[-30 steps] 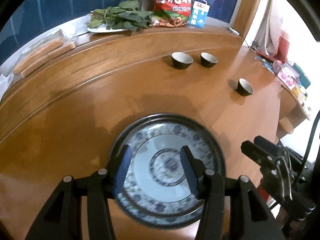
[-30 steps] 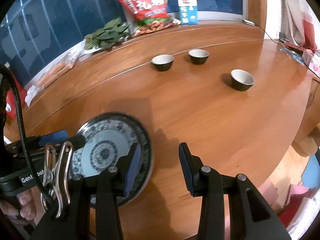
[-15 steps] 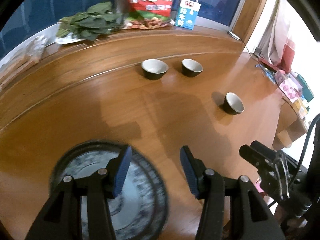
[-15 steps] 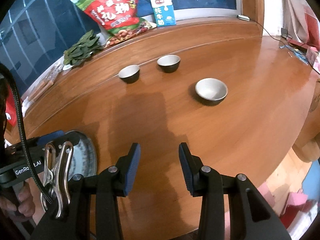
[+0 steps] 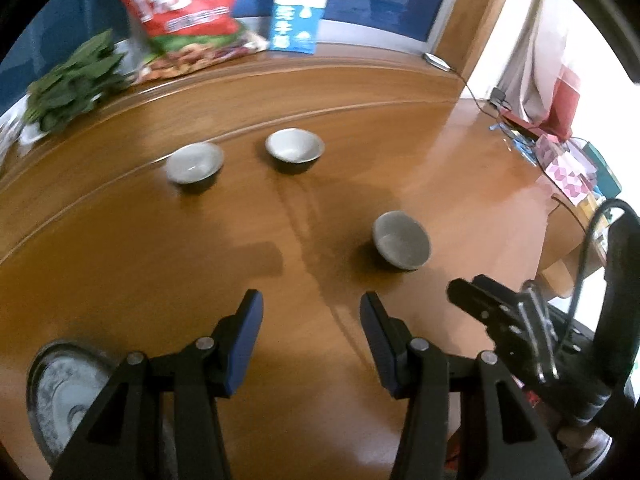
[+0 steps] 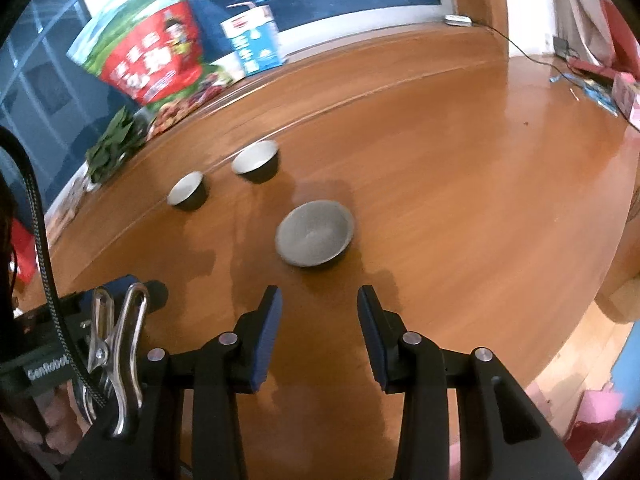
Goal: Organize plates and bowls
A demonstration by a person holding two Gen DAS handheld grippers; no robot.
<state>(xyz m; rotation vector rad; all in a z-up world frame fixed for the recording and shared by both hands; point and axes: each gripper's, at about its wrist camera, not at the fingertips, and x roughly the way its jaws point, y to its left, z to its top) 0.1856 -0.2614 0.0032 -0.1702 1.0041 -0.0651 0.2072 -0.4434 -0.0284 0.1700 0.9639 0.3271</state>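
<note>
Right hand-held gripper point(image 6: 318, 320) hangs over the wooden bench point(image 6: 460, 200), its blue-padded fingers point(image 6: 267, 330) spread wide with nothing between them. Just beyond the tips, at the centre of the right wrist frame, sits the nearest bowl point(image 6: 315, 233), dark outside, pale grey inside, upright on the bench and clear of both pads. Further up and to the left, two more bowls: the middle bowl point(image 6: 256, 159) and, lower left of it, the far-left bowl point(image 6: 187, 191), apart from each other.

Over to the left hand-held gripper point(image 5: 311, 336): also spread open, holding nothing, bare bench showing between its fingers. The patterned plate point(image 5: 60, 392) lies flat at the lower left of the left wrist frame, partly hidden behind the gripper's left finger; it is blurred. From this side the nearest bowl point(image 5: 401, 241) lies right of centre, ahead of the right finger, with the other two in a row above the middle of the frame.

Along the back ledge: a red snack bag point(image 6: 150, 56), a blue-and-white milk carton point(image 6: 256, 42), and leafy greens point(image 6: 114, 146) at the left edge.
</note>
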